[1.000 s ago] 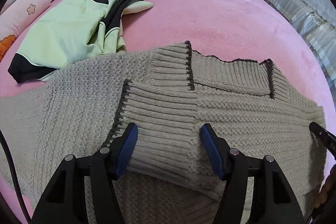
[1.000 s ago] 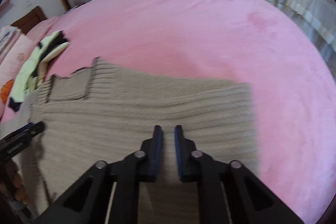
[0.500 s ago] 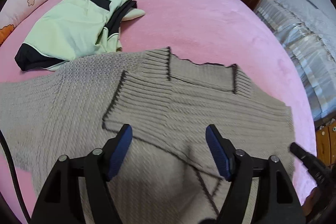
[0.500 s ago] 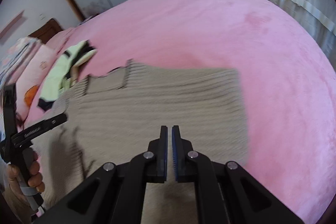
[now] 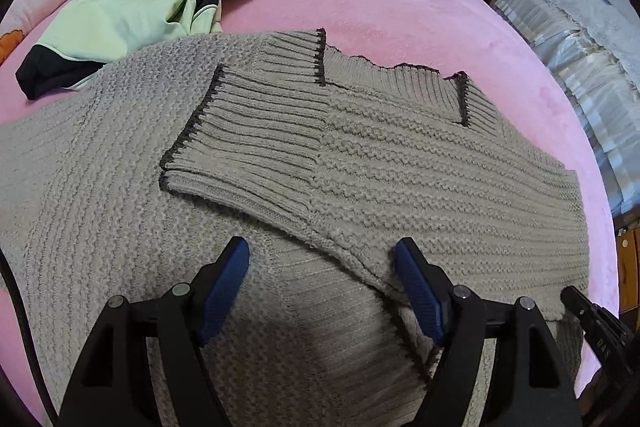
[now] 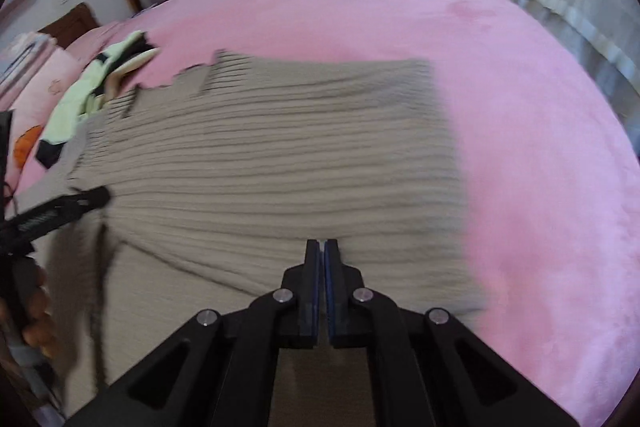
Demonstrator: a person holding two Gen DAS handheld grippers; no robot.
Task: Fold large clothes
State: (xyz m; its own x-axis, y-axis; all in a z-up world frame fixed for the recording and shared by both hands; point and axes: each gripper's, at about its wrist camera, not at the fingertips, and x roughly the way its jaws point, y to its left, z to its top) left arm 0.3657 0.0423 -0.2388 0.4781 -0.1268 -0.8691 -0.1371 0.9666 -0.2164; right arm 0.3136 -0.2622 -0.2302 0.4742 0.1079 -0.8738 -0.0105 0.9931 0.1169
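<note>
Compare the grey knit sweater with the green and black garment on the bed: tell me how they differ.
The grey knit sweater lies spread flat with one sleeve folded across its body; the green and black garment lies crumpled in a heap. The sweater is chunky ribbed knit in one colour with dark edging; the garment is smooth fabric, pale green with black panels. The sweater lies nearer the left gripper; the garment lies beyond it. Both rest on the pink bed cover.

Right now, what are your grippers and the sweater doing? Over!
Left gripper open above sweater, sleeve folded across. Right gripper shut, holding nothing visible. Green jacket touches sweater's far edge.
</note>
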